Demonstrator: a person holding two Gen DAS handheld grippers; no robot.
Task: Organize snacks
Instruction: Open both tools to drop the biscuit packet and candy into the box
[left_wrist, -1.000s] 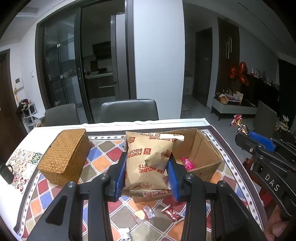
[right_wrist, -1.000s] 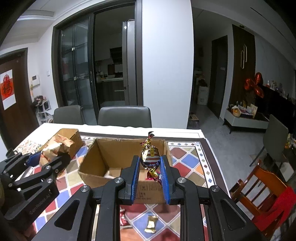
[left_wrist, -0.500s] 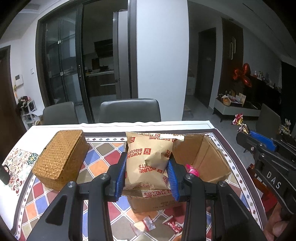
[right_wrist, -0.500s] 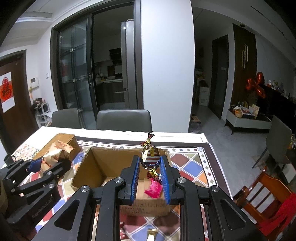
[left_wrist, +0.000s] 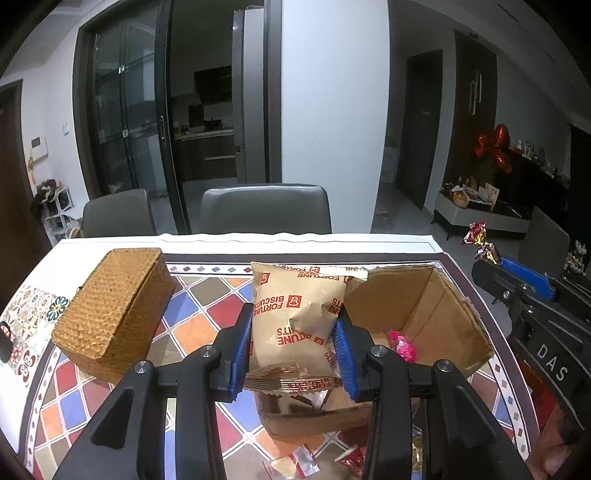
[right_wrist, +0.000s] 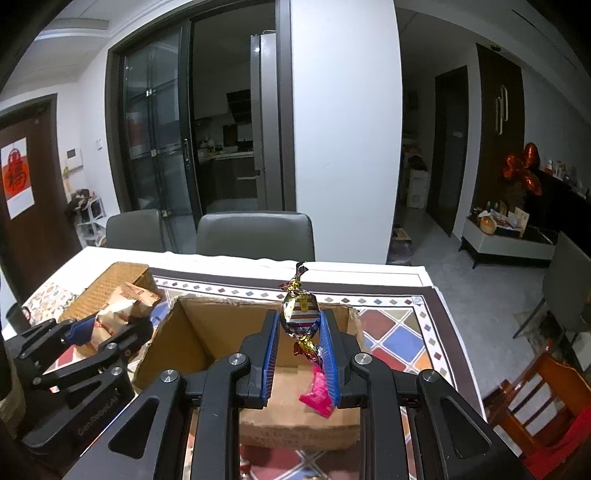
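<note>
Mid-task: left gripper (left_wrist: 293, 349) clamps a Fortune Biscuits pack (left_wrist: 295, 325), right gripper (right_wrist: 299, 350) pinches a foil-wrapped candy (right_wrist: 300, 314) above the cardboard box (right_wrist: 207, 332), which holds one pink candy (right_wrist: 317, 395); loose wrapped snacks (left_wrist: 295, 463) remain on the table.

A home dining room: a patterned table (left_wrist: 207, 317) with padded chairs (left_wrist: 265, 208), glass doors (right_wrist: 159, 147) onto a kitchen, a fridge (right_wrist: 260, 122) beyond.
</note>
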